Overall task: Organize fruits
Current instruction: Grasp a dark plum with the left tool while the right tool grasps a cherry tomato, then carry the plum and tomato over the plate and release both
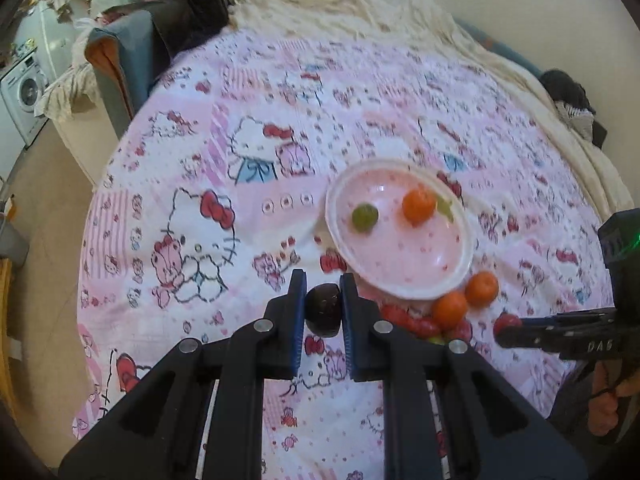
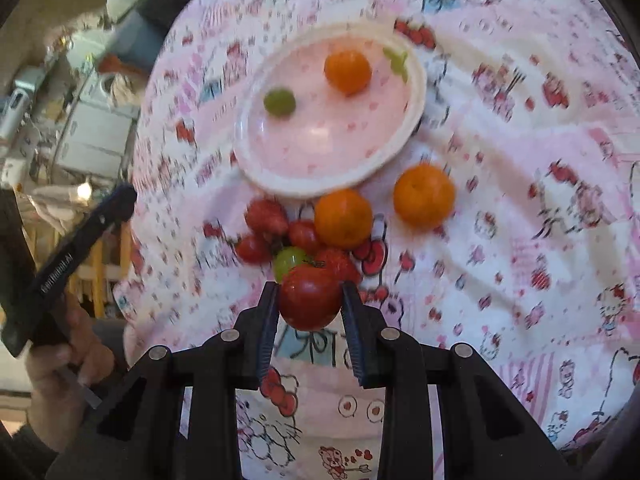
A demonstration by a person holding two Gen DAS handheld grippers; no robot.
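My left gripper [image 1: 323, 304] is shut on a dark purple fruit [image 1: 323, 312], held just left of the pink plate [image 1: 452, 276]. On the plate lie a green grape [image 1: 365, 218], a tangerine [image 1: 418, 205] and a green stem piece [image 1: 446, 205]. My right gripper [image 2: 310, 304] is shut on a red tomato [image 2: 310, 300], above a heap of red tomatoes [image 2: 266, 218] and a green grape [image 2: 289, 261]. Two tangerines [image 2: 343, 218] [image 2: 424, 195] sit on the sheet below the plate [image 2: 414, 112]. In the left wrist view the right gripper [image 1: 505, 328] shows at the right.
The fruit lies on a bed covered by a pink cartoon-cat sheet [image 1: 248, 184]. Folded clothes [image 1: 160, 28] are piled at the far left corner, a cream blanket [image 1: 380, 4] along the far edge. A washing machine [image 1: 22, 96] stands left of the bed.
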